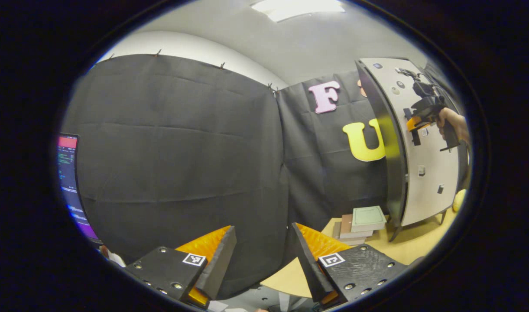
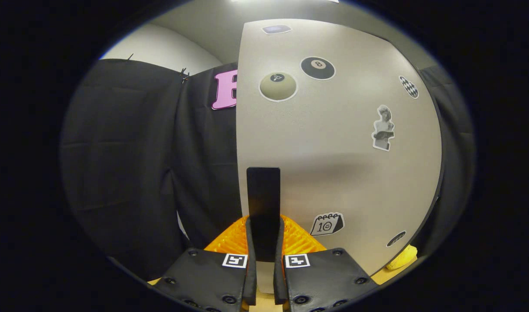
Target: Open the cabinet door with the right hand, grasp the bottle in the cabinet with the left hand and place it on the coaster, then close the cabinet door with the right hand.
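Observation:
The pale cabinet door [image 2: 333,151], dotted with stickers, stands close in front in the right gripper view. My right gripper [image 2: 264,242] is shut on its black upright handle [image 2: 263,195], one finger on each side. In the left gripper view the cabinet [image 1: 424,173] stands on the table at the far right, with the right gripper [image 1: 413,125] and the hand [image 1: 452,121] holding it at the door. The door hides the cabinet's inside. My left gripper [image 1: 263,227] hangs open and holds nothing, left of the table and well away from the cabinet.
A stack of flat square pieces [image 1: 361,223], the top one pale green, lies on the wooden table [image 1: 416,247] left of the cabinet. A yellow object [image 1: 458,200] sits by the cabinet's right foot. A lit monitor [image 1: 69,182] stands at the far left.

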`<state>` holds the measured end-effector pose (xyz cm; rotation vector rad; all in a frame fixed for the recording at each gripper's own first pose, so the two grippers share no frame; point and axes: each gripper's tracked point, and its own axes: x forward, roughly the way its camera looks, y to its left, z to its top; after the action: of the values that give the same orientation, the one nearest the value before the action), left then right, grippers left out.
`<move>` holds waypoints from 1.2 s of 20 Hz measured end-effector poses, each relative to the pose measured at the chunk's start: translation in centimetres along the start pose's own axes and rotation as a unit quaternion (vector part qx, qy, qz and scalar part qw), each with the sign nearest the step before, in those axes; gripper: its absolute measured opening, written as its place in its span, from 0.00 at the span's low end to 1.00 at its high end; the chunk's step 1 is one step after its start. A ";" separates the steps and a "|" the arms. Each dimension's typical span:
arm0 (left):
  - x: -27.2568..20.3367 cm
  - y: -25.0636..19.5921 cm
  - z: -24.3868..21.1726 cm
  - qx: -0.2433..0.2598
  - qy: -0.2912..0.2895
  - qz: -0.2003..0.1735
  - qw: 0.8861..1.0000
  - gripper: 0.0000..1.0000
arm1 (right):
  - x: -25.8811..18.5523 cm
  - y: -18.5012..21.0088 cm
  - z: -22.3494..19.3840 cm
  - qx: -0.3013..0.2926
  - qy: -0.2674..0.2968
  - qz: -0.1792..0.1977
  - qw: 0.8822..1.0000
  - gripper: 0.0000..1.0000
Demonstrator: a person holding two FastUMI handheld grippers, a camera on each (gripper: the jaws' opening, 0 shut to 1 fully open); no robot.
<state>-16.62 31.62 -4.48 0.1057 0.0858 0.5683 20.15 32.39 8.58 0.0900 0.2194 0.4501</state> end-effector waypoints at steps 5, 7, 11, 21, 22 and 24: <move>0.0 -1.3 1.4 -0.003 -0.013 -0.041 0.999 0.78 | -2.0 -0.4 -0.2 -0.006 0.008 0.060 0.998 0.18; 0.0 -2.2 2.1 -0.006 -0.019 -0.060 0.998 0.77 | -2.6 -0.9 -0.3 -0.004 0.011 0.078 0.997 0.17; 0.4 -5.8 3.3 -0.009 -0.031 -0.103 0.994 0.77 | -2.8 -1.4 -0.4 0.000 0.019 0.110 0.994 0.17; -2.2 -15.5 6.5 -0.032 -0.038 -0.164 0.985 0.77 | -4.0 -2.7 -0.1 -0.018 0.023 0.197 0.980 0.14; -2.5 -16.4 6.8 -0.032 -0.040 -0.169 0.984 0.76 | -4.4 -3.0 -0.2 -0.021 0.022 0.202 0.979 0.17; -3.3 -18.7 7.4 -0.031 -0.043 -0.183 0.982 0.76 | -5.0 -3.6 -0.2 -0.019 0.022 0.209 0.978 0.14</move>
<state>-8.67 13.62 0.76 0.0512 0.0024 0.1982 17.26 27.01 8.87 0.0883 0.2361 0.8751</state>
